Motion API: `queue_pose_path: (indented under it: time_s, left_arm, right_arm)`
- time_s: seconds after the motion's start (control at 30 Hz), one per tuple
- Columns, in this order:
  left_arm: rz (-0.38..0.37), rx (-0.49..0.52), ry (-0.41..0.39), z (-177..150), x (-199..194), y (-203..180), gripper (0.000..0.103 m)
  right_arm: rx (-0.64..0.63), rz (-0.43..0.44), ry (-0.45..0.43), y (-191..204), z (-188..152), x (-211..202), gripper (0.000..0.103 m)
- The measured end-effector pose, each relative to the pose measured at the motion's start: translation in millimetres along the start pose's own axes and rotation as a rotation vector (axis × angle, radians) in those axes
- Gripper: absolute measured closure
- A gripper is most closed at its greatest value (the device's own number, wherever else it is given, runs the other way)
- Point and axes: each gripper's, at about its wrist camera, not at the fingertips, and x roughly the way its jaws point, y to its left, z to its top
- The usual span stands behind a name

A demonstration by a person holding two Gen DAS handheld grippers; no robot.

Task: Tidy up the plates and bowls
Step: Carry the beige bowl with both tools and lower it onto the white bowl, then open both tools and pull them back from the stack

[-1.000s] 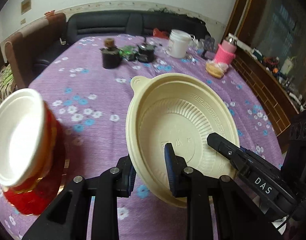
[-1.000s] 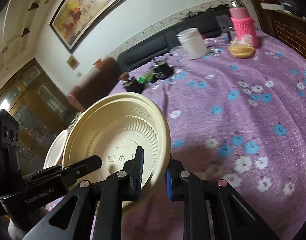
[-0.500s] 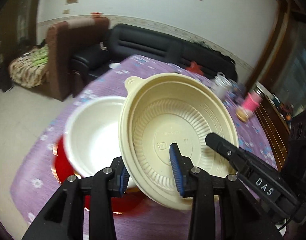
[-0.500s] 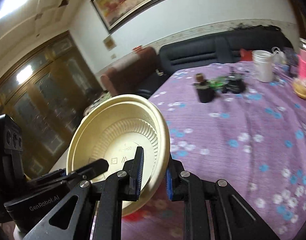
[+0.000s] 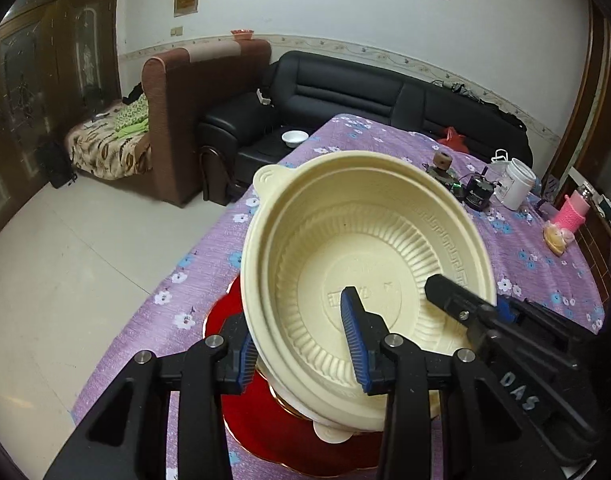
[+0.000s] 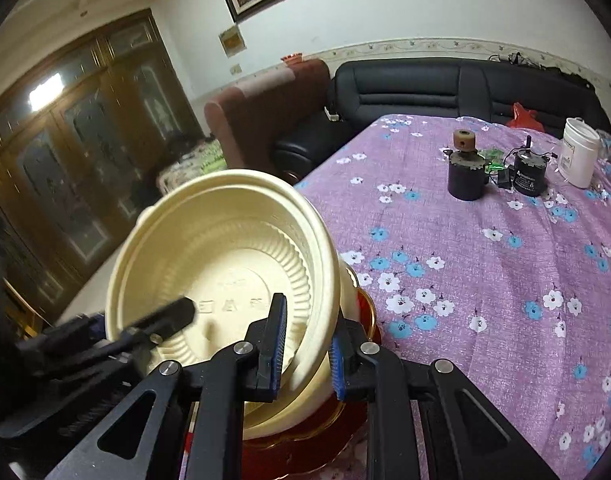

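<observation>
A cream plastic bowl (image 5: 365, 248) is tilted over a white bowl (image 5: 331, 434) that sits on a red and gold plate (image 5: 273, 432) at the table's near left corner. My left gripper (image 5: 301, 344) straddles the cream bowl's near rim, one finger inside and one outside, with a wide gap, so it looks open. My right gripper (image 6: 305, 352) grips the same cream bowl (image 6: 225, 264) by its right rim, jaws close on the wall. The red plate (image 6: 305, 452) shows below it in the right wrist view.
The purple flowered tablecloth (image 6: 485, 264) carries two dark motor-like objects (image 6: 465, 172), a white jar (image 6: 579, 152) and a pink wrapped bottle (image 5: 571, 212) at the far side. A black sofa (image 5: 365, 92) and a brown armchair (image 5: 177, 120) stand beyond. The table edge drops to the floor at left.
Both grippers carried the cream bowl left across the table. It now sits over the white bowl on the red plate, and the left gripper's jaws have spread wider.
</observation>
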Motion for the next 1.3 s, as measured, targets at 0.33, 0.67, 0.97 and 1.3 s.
queue_pose_path:
  time_s: [0.33, 0.67, 0.97, 1.3]
  left_arm:
    - [-0.125, -0.158, -0.025, 1.0, -14.1, 25.7, 0.034]
    - [-0.117, -0.197, -0.100, 0.2, -37.4, 36.3, 0.029]
    - [-0.090, -0.164, -0.117, -3.8, -45.5, 32.4, 0.026]
    - [0.015, -0.036, -0.142, -14.6, -48.6, -0.9, 0.016]
  right_arm:
    - [-0.086, -0.079, -0.053, 11.9, -1.4, 0.5, 0.080]
    - [-0.069, -0.042, -0.093, 11.1, -3.3, -7.0, 0.048]
    - [-0.094, -0.110, -0.211, 13.8, -0.6, -29.1, 0.034]
    - [0.043, -0.151, -0.198, -19.9, -17.3, -55.7, 0.030]
